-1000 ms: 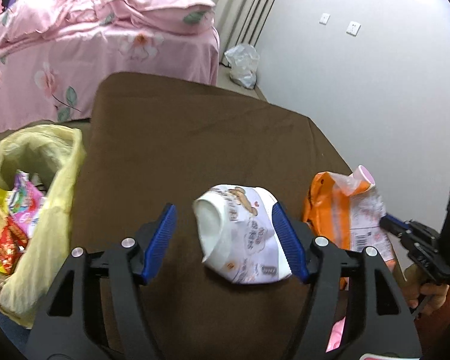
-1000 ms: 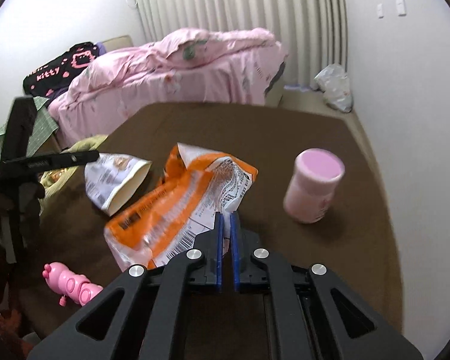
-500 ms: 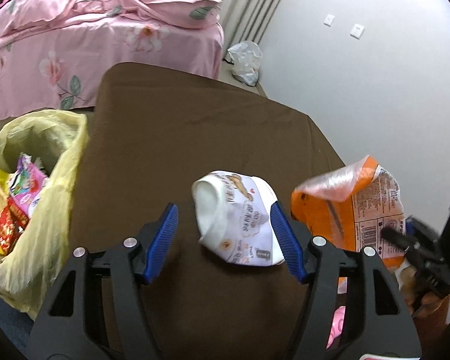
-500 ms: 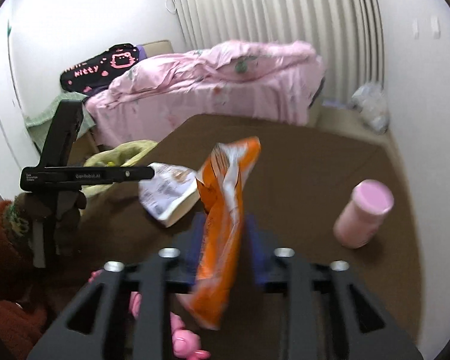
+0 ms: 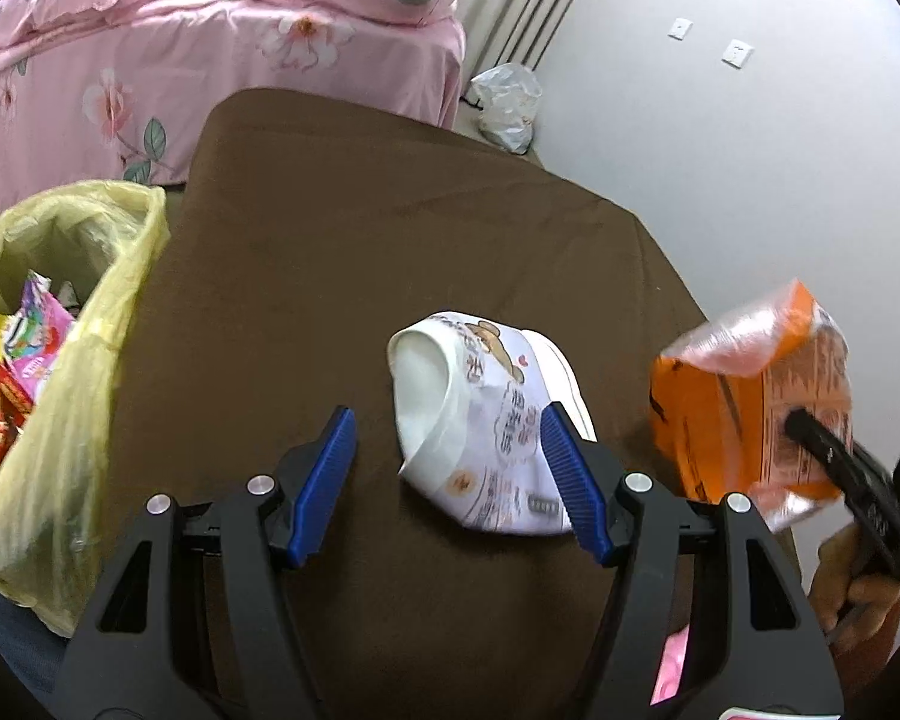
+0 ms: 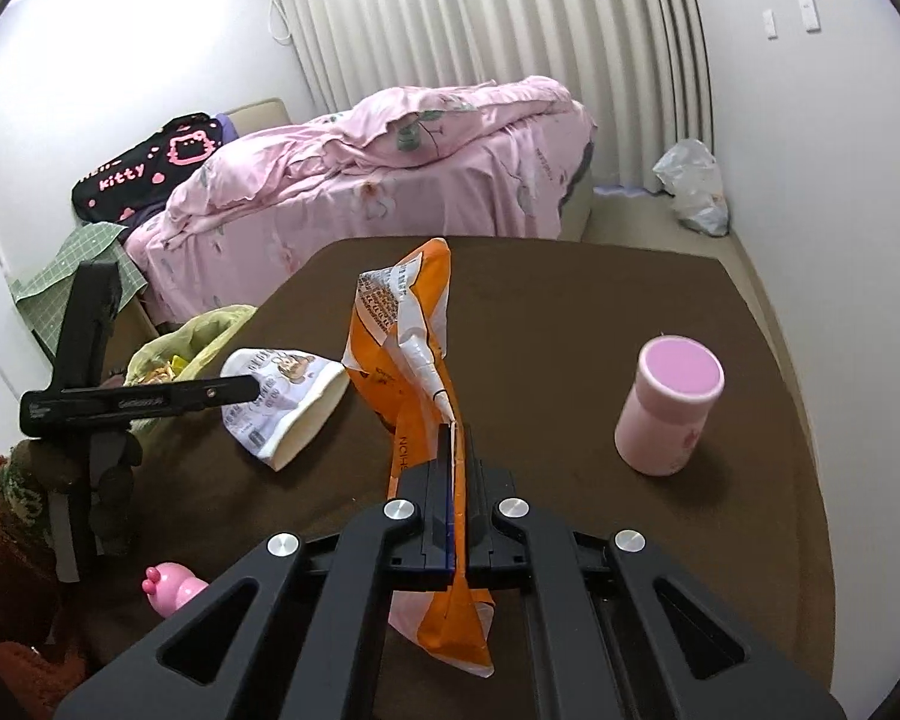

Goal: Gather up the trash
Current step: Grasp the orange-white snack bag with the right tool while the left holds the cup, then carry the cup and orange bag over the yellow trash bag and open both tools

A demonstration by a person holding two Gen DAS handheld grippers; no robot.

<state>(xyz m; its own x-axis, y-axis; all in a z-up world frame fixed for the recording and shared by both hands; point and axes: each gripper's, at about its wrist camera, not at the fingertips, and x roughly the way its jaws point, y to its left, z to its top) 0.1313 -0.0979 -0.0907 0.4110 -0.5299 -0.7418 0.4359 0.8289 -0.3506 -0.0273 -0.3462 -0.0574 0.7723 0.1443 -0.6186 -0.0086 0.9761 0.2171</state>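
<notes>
Right wrist view: the crinkled orange plastic snack bag [image 6: 417,324] is seen pinched flat between the closed jaws of the right hand-held gripper [image 6: 453,441], lifted clear of the brown cloth-covered desk [image 6: 570,300]. Within the last second these jaws have opened and closed again, and the bag is now clamped between them. In the left wrist view, the left hand-held gripper [image 5: 447,450] is held fairly wide, its ribbed blue pads [image 5: 324,468] set either side of the white glossy snack packet printed with a bear [image 5: 480,414]; the jaws have just been narrowing, yet the packet lies on the desk ungripped, one pad at its edge.

The task is judged partly done: the thin yellow plastic trash bag [image 5: 84,324] at the desk's edge already holds bright foil wrappers [image 5: 6,372]. Both snack bags remain to be dropped in. A smooth pink cylindrical cup [image 6: 669,405] stands upright, well apart; whether it counts as trash cannot be told.
</notes>
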